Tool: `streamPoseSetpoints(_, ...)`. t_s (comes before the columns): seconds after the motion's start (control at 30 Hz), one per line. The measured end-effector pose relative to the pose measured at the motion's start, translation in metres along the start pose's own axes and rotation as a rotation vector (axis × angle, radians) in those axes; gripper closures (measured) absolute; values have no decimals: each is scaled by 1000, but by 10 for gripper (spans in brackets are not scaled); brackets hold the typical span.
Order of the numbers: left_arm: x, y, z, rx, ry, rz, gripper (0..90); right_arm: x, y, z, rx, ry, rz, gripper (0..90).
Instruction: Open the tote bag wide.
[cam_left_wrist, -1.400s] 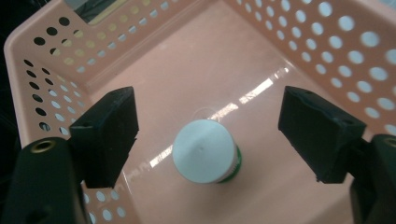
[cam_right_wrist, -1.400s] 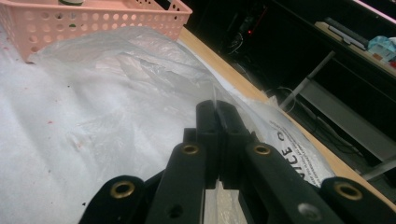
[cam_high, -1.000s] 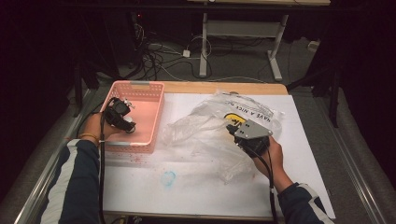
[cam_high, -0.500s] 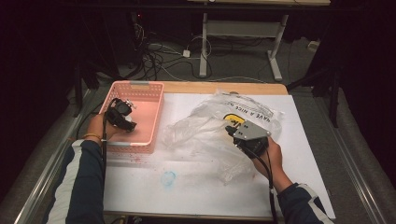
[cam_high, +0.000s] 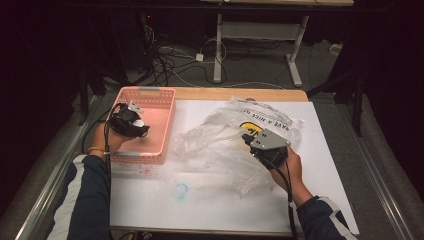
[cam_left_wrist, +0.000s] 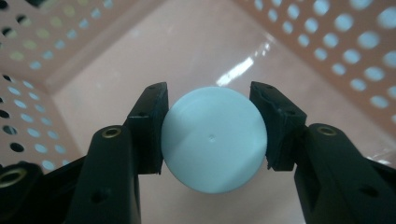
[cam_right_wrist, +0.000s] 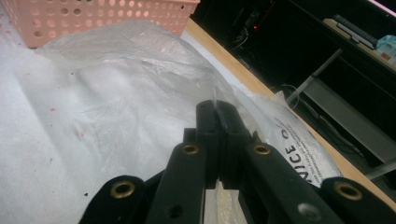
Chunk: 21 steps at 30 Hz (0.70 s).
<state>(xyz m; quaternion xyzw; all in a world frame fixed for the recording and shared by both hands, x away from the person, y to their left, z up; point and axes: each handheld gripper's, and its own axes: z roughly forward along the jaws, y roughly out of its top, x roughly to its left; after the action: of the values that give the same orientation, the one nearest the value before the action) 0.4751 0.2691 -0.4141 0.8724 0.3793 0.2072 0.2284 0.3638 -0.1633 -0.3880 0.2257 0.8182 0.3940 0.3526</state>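
A pale blue ball (cam_left_wrist: 212, 140) sits between the two pads of my left gripper (cam_left_wrist: 208, 100), just above the floor of the pink perforated basket (cam_left_wrist: 327, 37). The jaws have just been closing, and both pads now touch the ball's sides. In the high view this left gripper (cam_high: 137, 122) hangs inside the basket (cam_high: 150, 91) at the table's left. My right gripper (cam_right_wrist: 217, 109) is shut on a fold of the clear plastic bag (cam_right_wrist: 116, 70). From above, the right gripper (cam_high: 246, 137) rests on the crumpled bag (cam_high: 220, 145) at mid-table.
A white sheet (cam_high: 150, 205) covers the table and carries a blue smudge (cam_high: 180, 191) near the front. The wooden table edge (cam_high: 240, 94) runs along the back. Cables and desk legs stand on the floor beyond. The bag bears black printed lettering (cam_right_wrist: 299, 163).
The left forearm has shifted slightly while its gripper stays inside the basket. The right gripper and the bag have kept still.
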Motion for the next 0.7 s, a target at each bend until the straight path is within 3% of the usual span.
streamPoseSetpoints(0.2,-16,-4,-17,-146,-7,1,480,0,0,0,-5,-4,7,900)
streamPoseSetpoints(0.4,-28,1,-27,-215,-20,18,480,0,0,0,-6,-6,7,900)
streamPoseSetpoints(0.7,-41,1,-30,-281,-9,24,480,1,-1,1,-5,4,2,900)
